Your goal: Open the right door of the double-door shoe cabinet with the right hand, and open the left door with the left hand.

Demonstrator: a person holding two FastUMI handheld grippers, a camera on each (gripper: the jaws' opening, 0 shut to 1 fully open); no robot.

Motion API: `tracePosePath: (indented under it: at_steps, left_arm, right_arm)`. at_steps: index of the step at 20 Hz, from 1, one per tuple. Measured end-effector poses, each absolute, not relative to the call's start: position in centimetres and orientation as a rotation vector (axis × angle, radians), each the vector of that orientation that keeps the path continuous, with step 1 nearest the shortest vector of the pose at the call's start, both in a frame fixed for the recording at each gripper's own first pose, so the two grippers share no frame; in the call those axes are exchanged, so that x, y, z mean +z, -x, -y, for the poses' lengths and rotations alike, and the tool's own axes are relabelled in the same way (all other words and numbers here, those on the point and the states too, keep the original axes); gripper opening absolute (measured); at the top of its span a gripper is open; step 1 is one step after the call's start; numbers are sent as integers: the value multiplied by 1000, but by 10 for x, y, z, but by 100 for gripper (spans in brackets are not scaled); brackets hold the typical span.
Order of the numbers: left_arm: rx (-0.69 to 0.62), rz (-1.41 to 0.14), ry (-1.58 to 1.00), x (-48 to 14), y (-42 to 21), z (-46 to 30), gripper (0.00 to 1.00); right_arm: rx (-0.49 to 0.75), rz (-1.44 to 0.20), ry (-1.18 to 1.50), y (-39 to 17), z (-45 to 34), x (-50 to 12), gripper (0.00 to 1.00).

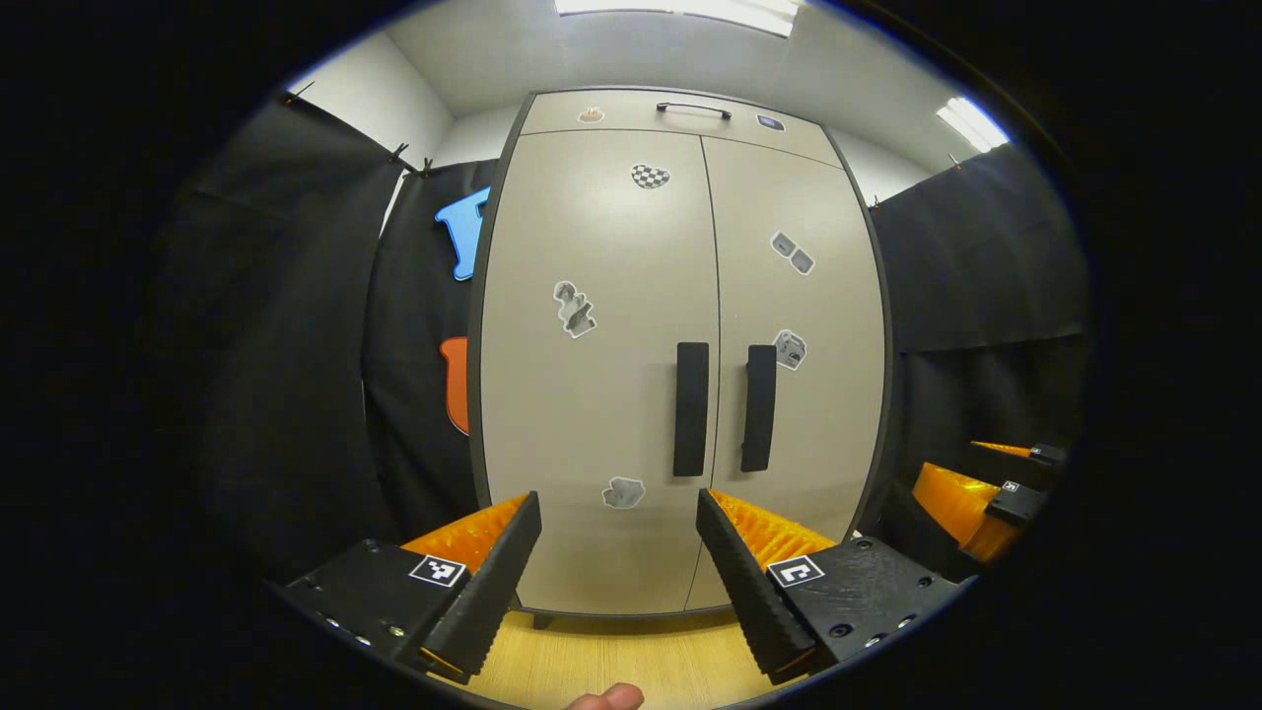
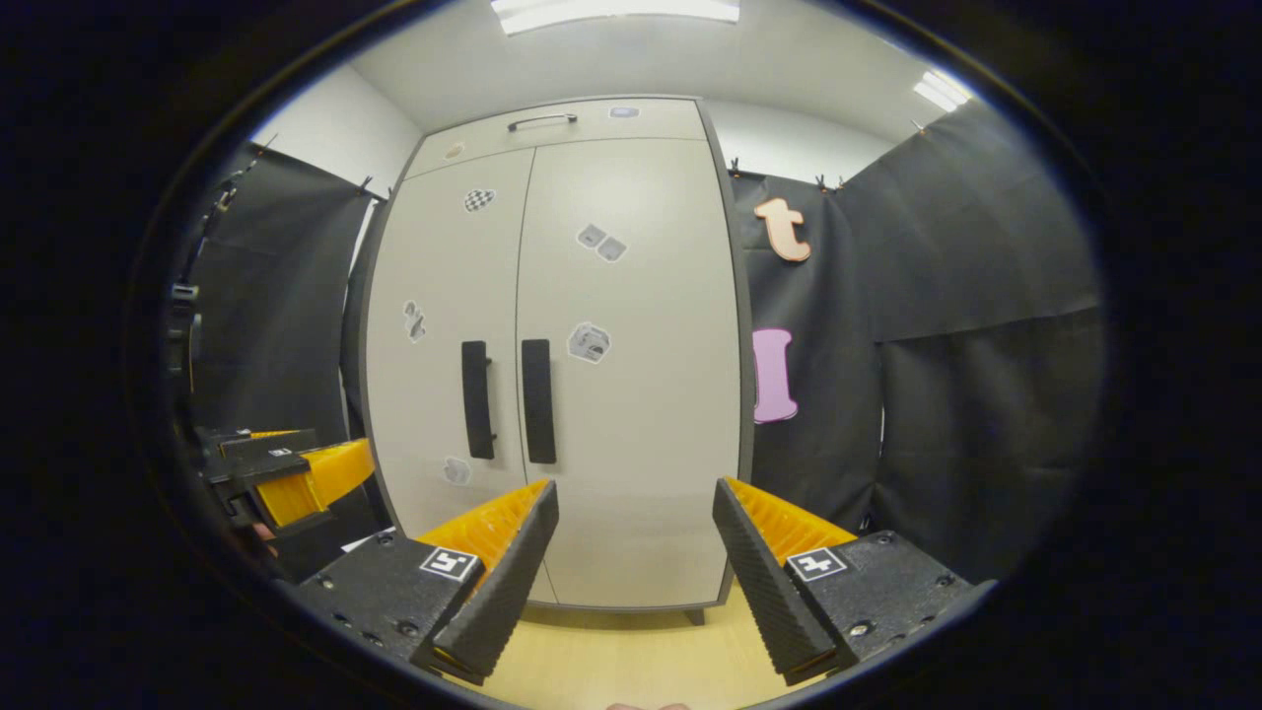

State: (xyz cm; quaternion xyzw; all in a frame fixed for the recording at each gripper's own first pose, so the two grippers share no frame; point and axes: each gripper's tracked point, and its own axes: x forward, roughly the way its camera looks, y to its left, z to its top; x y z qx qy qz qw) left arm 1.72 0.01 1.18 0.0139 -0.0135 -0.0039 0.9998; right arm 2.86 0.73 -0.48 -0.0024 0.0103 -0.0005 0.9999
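Both grippers face the closed shoe cabinet (image 1: 680, 355), fingers spread wide and holding nothing.

In the left gripper view, the left gripper (image 1: 619, 513) hangs short of the cabinet with its 2 fingers far apart, framing the lower part of the left door (image 1: 601, 394). The left handle (image 1: 691, 408) and right handle (image 1: 758, 407) stand upright side by side at the seam, and the right door (image 1: 799, 296) is closed flush. The right gripper (image 1: 986, 493) shows at the far right edge of this view. In the right gripper view, the right gripper (image 2: 636, 513) is likewise wide open, well apart from the handles, low before the right door. Stickers (image 1: 575, 308) dot both doors, a top drawer (image 1: 680, 116) sits above them, and a wooden floor (image 1: 611, 661) lies below.
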Motion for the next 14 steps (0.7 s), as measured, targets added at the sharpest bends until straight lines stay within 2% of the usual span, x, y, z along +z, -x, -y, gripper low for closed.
tracePosePath:
  at_steps: [4, 10, 14]
  left_arm:
    - [-23, 26, -35, 11, -11, 1, 95]
    - [-40, 16, -44, 2, 5, -3, 95]
    - [-25, -3, -46, -9, 13, -17, 95]
  right_arm:
    - [13, -13, -3, -56, -17, 5, 98]
    - [35, 3, -11, -127, -46, 19, 99]
    - [84, -56, -4, -172, -77, 5, 99]
